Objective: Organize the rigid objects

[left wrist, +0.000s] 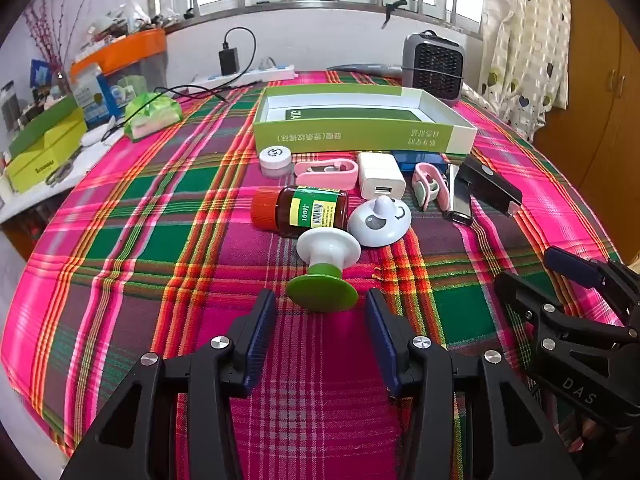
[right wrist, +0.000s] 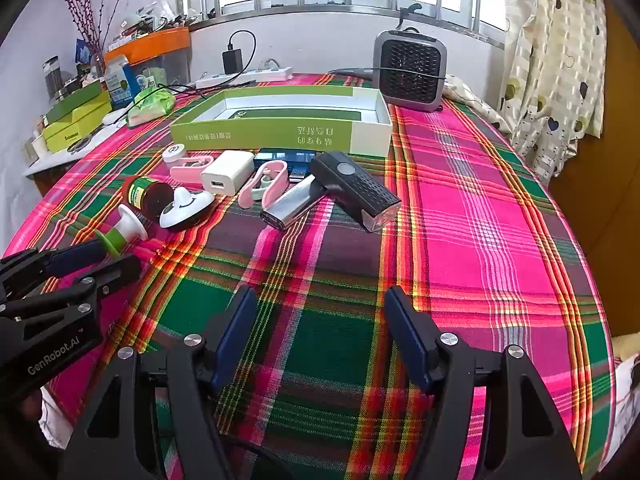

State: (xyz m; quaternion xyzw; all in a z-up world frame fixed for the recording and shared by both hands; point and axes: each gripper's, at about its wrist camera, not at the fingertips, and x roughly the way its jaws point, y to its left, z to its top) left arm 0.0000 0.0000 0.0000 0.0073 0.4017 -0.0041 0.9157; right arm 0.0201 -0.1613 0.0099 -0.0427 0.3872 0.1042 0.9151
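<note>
I can't read the blue box (left wrist: 418,159) beyond my left gripper (left wrist: 322,322); the white charger (left wrist: 380,180) hides most of it.

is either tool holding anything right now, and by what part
Nothing is held. The left tool and right tool are both open over the plaid cloth.

The left gripper (left wrist: 321,312) hangs wide open above the plaid cloth (left wrist: 160,216), its blue pads either side of the green-and-white knob (left wrist: 326,270) without touching it. Just beyond the knob lie a brown bottle (left wrist: 304,211) and a white round piece (left wrist: 380,218) — farther back, the open green box (left wrist: 360,134). The right gripper (left wrist: 560,280) is to the knob's right, well apart.
</note>
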